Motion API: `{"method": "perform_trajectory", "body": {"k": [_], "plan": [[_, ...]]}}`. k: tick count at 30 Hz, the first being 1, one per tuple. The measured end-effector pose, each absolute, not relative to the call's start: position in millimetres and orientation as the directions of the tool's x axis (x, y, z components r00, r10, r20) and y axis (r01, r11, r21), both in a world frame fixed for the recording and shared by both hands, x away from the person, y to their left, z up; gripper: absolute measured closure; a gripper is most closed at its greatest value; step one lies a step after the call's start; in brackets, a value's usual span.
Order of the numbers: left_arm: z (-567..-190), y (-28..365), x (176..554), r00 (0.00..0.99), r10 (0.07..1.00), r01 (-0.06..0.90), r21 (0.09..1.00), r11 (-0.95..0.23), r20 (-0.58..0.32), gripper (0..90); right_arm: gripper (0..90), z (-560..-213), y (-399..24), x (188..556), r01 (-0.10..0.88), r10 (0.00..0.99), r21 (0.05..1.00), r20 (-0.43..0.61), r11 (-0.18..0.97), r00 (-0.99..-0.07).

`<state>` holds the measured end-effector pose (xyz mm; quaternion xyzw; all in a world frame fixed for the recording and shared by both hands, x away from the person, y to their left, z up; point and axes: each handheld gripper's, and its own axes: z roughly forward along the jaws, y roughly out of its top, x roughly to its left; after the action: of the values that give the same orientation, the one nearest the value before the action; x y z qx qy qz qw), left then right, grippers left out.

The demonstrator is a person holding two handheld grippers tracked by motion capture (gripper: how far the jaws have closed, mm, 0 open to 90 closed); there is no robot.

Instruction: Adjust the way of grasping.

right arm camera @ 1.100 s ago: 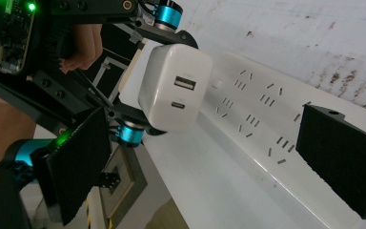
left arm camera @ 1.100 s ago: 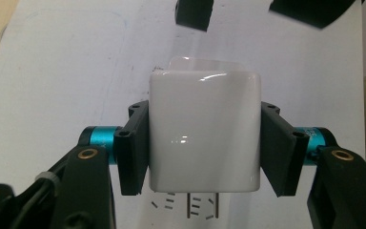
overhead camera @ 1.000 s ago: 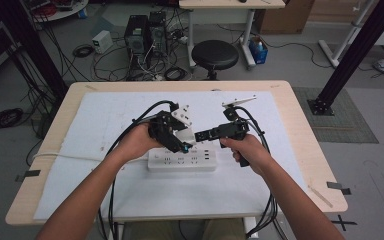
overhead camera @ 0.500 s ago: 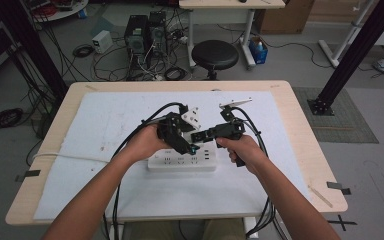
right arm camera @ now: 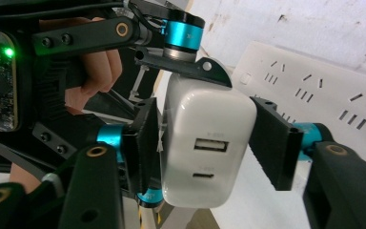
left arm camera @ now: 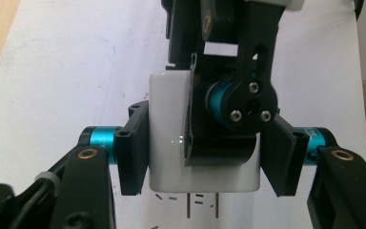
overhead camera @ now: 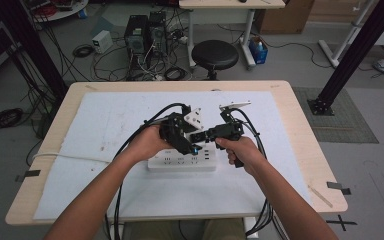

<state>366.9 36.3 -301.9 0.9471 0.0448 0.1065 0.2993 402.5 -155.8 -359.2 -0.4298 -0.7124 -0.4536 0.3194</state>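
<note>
A white USB charger (left arm camera: 167, 143) hangs just above a white power strip (overhead camera: 180, 162) in the middle of the mat. My left gripper (overhead camera: 191, 145) comes in from the left and my right gripper (overhead camera: 201, 137) from the right, and they meet over the strip. In the left gripper view, the left gripper (left arm camera: 205, 152) is shut on the charger's two sides, with one jaw of the right gripper lying across its face. In the right gripper view, the right gripper (right arm camera: 205, 148) clamps the charger (right arm camera: 205, 119) across the other pair of sides, USB ports facing the camera. The strip's sockets (right arm camera: 314, 90) lie behind.
A white mat (overhead camera: 105, 125) covers most of the wooden table (overhead camera: 300, 125). Black cables trail from both grippers toward the table's front edge, and the strip's white cord (overhead camera: 65, 156) runs off to the left. A black stool (overhead camera: 215, 52) and computer cases stand beyond the far edge.
Both grippers have drawn slightly closer together and shifted a little toward the power strip, with the charger between them.
</note>
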Motion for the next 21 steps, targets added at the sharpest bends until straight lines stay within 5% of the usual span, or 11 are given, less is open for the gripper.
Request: {"method": "perform_trajectory", "body": {"k": [13, 15, 21], "plan": [[-304.3, 29.1, 365.1, 0.965, 0.161, 0.029, 0.526, -0.850, 0.206, 41.3, 61.6, -368.7, -162.8, 404.1, 0.929, 0.267, 0.325, 0.893, 0.177, -0.363], [-305.5, 30.5, 367.4, 0.960, 0.208, 0.084, 0.518, -0.851, 0.185, 28.7, 61.9, -368.2, -163.8, 402.9, 0.920, 0.298, 0.347, 0.872, 0.181, -0.388], [-305.7, 53.8, 373.9, 0.949, 0.286, 0.179, 0.516, -0.838, 0.134, 20.8, 62.0, -363.6, -187.4, 401.6, 0.890, 0.395, 0.422, 0.798, 0.174, -0.456]]}}
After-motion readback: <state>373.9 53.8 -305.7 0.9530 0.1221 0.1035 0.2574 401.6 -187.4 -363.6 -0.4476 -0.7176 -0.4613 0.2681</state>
